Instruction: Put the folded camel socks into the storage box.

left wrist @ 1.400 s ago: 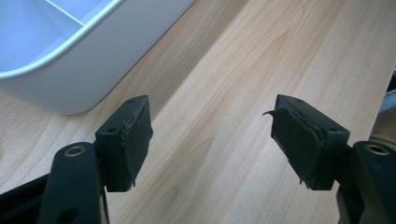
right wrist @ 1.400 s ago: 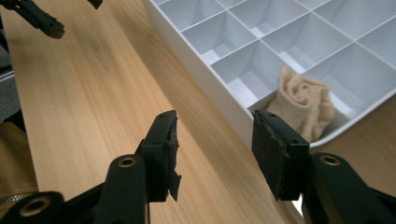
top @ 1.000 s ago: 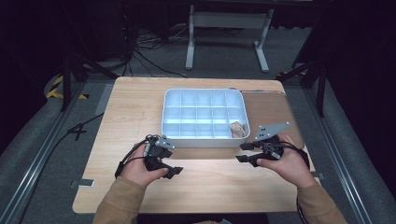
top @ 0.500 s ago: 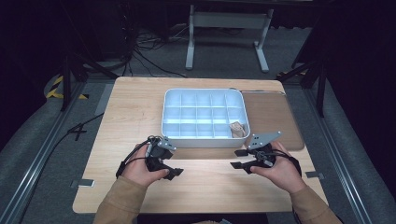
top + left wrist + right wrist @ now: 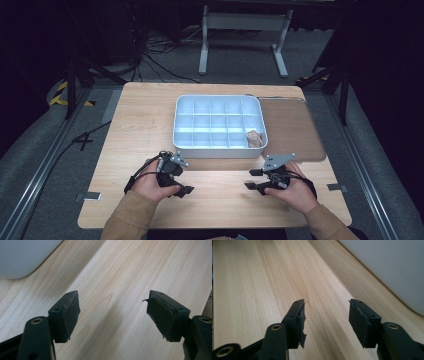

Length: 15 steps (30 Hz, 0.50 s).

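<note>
A white compartment tray (image 5: 218, 125) stands in the middle of the wooden table (image 5: 140, 130). In its front right compartment lies a small tan object (image 5: 253, 138). My left gripper (image 5: 182, 181) rests on the table in front of the tray's left corner, jaws open and pointing right. My right gripper (image 5: 251, 179) sits in front of the tray's right corner, jaws open and pointing left. In the left gripper view the left gripper (image 5: 113, 312) holds nothing, only bare wood between its pads. The right gripper (image 5: 327, 315) is likewise open over bare wood in the right gripper view.
A brown mat (image 5: 292, 130) lies on the table right of the tray. The tray's rounded corner (image 5: 22, 257) shows at upper left in the left gripper view, and its wall (image 5: 392, 270) at upper right in the right gripper view. Bare wood lies between the two grippers.
The right hand has drawn back from the tray toward the table's front edge and slightly left. The left hand has shifted a little toward the front edge. Both grippers stay open.
</note>
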{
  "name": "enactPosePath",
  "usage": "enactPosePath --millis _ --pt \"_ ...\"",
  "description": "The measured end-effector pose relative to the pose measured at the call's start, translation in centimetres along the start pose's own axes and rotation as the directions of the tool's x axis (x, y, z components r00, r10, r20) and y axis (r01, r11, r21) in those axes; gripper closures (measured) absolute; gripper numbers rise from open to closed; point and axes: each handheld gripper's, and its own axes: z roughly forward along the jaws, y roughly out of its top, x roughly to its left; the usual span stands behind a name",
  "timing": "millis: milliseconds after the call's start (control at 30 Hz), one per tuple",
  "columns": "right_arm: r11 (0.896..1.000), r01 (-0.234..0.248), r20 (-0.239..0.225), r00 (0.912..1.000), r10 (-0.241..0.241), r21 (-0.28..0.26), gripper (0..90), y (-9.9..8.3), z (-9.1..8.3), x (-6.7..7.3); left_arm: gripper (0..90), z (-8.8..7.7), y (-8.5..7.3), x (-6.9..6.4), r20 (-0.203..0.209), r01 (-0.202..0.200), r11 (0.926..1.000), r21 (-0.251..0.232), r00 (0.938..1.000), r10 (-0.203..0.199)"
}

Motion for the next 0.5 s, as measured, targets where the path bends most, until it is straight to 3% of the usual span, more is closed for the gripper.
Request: enactPosePath --millis 267,500 --pt "0.998 0.063 0.0 0.998 -0.063 0.02 35.1 -0.7 1.8 1.1 26.6 0.1 0.0 0.1 0.0 0.004 1.0 -0.002 1.0 -0.004" --pt "0.997 0.08 0.006 0.9968 -0.08 0.005 30.7 -0.8 2.2 1.7 26.0 0.1 -0.2 0.3 -0.008 -0.004 1.0 -0.001 1.0 0.004"
